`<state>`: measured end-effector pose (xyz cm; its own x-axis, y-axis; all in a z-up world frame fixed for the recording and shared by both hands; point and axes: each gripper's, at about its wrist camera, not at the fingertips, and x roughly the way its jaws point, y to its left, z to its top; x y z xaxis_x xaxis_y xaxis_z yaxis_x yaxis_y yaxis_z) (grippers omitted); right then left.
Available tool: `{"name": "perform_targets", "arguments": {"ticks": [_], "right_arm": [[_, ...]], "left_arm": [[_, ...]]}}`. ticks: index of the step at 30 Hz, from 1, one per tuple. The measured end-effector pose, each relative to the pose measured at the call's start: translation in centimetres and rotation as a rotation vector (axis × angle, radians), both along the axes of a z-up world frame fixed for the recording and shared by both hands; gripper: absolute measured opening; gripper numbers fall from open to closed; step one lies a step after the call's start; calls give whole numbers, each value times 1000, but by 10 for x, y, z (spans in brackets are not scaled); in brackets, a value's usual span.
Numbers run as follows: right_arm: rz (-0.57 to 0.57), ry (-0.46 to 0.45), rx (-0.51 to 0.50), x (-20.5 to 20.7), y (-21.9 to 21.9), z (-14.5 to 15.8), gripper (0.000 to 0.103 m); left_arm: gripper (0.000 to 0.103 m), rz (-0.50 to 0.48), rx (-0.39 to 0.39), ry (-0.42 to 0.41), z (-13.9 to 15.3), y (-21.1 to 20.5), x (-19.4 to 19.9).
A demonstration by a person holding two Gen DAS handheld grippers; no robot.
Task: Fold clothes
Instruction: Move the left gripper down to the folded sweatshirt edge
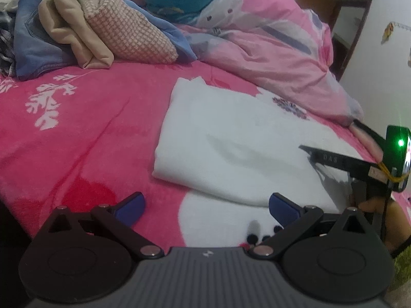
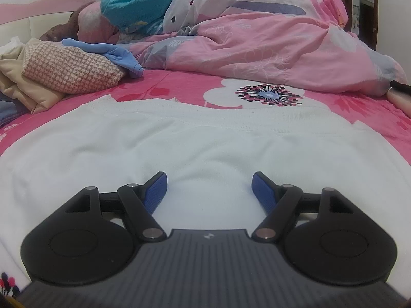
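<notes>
A folded white garment (image 1: 231, 138) lies flat on the pink flowered bed (image 1: 84, 133), near its edge, with a pink quilt (image 2: 269, 51) bunched behind it. The left tongs (image 1: 206, 206) hang wide open and empty just off the garment's near corner. The right tongs (image 2: 209, 191) gape wide above the white cloth, holding nothing; a pile of 3 or more unfolded clothes (image 1: 77, 30) sits well apart.
</notes>
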<state>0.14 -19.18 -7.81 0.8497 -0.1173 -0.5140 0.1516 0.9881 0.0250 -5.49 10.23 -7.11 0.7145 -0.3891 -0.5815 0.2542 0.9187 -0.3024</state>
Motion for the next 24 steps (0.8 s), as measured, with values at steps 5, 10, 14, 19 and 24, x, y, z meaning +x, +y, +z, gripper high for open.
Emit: {"name": "perform_targets", "arguments": {"ticks": [5, 10, 14, 19, 24], "right_arm": [[0, 0, 0, 0, 0, 0, 74], [1, -1, 1, 0, 0, -1, 74], [1, -1, 0, 0, 0, -1, 74], [1, -1, 1, 0, 0, -1, 74], [1, -1, 2, 0, 0, -1, 74]], "left_arm": [[103, 14, -32, -45, -6, -3, 3], [103, 26, -79, -85, -10, -7, 5], [103, 31, -141, -104, -12, -9, 7], [103, 30, -169, -125, -15, -16, 12], [103, 34, -183, -150, -16, -27, 21]]}}
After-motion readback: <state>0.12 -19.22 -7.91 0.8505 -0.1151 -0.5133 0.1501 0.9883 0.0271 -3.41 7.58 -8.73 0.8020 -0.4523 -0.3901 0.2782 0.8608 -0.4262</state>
